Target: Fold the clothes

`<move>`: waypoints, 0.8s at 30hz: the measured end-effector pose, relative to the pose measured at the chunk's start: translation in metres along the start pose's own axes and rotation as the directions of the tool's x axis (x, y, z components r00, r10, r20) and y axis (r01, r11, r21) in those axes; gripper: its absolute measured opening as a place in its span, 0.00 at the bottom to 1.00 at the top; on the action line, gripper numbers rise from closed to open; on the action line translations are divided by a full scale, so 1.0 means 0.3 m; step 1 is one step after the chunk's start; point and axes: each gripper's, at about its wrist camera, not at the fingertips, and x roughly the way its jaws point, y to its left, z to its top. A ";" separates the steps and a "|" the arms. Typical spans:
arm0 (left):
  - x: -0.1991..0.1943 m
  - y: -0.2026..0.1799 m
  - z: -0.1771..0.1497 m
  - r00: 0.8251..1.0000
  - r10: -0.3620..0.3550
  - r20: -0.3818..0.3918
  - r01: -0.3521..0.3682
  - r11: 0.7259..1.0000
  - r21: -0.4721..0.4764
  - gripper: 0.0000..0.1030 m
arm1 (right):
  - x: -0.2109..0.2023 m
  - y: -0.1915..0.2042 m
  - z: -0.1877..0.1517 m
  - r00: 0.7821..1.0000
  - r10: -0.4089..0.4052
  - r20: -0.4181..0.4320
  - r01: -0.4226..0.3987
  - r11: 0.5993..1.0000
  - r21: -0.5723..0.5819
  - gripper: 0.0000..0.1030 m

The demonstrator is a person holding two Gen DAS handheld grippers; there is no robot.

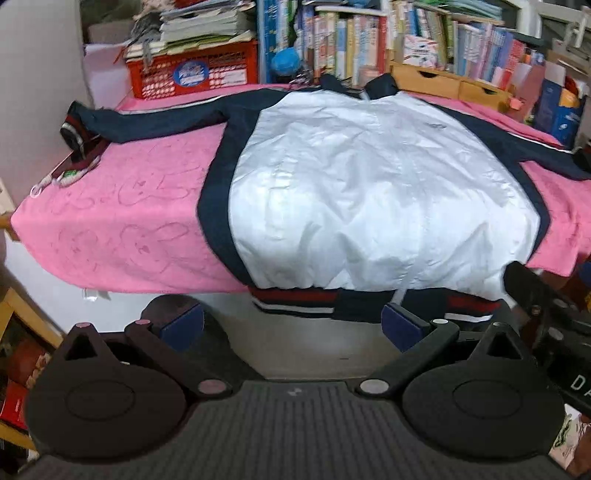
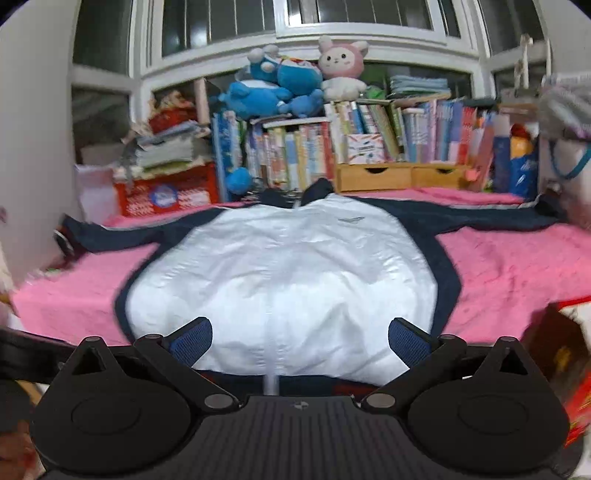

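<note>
Left wrist view: the left gripper (image 1: pixel 291 326) hangs below the near edge of the work surface with its blue-padded fingers (image 1: pixel 400 326) wide apart and holding nothing; directly ahead of and above it lies the white nylon jacket with navy side panels and sleeves (image 1: pixel 369 192), spread flat, both sleeves stretched outward, its red, white and navy striped ribbed hem (image 1: pixel 295 299) hanging over the edge just beyond the fingertips. No fold is visible, so the task appears to be at its start, with every fold left to make. The jacket rests on a pink embossed cloth (image 1: pixel 129 206) covering the surface; beyond it stand a red plastic crate (image 1: pixel 192 75) loaded with papers and a packed row of books (image 1: pixel 351 40). Right wrist view: the right gripper (image 2: pixel 301 341), likewise spread and empty, hovers over the jacket's lower front, fingers either side of the central zip. Behind the jacket sit light wooden drawers (image 2: pixel 402 175), blue plush toys (image 2: pixel 273 86) and a pink plush rabbit (image 2: pixel 341 68) beneath a white-framed window (image 2: pixel 354 29).
</note>
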 end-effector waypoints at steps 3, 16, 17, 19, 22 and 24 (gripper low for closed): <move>0.006 0.012 -0.020 1.000 0.006 -0.010 -0.006 1.000 -0.007 1.00 | -0.001 0.012 -0.018 1.000 -0.020 -0.001 0.020 0.999 -0.029 1.00; 0.020 -0.001 -0.057 0.999 0.027 -0.036 -0.026 0.999 0.025 1.00 | 0.017 0.001 -0.062 0.998 -0.017 -0.063 0.014 0.999 -0.051 1.00; 0.021 -0.001 -0.058 0.999 0.028 -0.038 -0.027 0.999 0.026 1.00 | 0.018 0.000 -0.062 0.998 -0.018 -0.065 0.015 0.999 -0.050 1.00; 0.023 -0.001 -0.060 0.999 0.028 -0.041 -0.027 0.999 0.028 1.00 | 0.020 0.001 -0.064 0.997 -0.019 -0.068 0.015 0.998 -0.053 1.00; 0.027 0.005 -0.030 0.999 0.023 -0.027 -0.022 0.999 0.035 1.00 | 0.020 0.000 -0.056 0.998 -0.020 -0.055 0.016 0.997 -0.074 1.00; 0.024 0.016 0.017 1.000 0.025 0.009 -0.026 0.999 0.029 1.00 | 0.016 -0.040 -0.017 1.000 -0.024 0.004 0.024 0.996 -0.082 1.00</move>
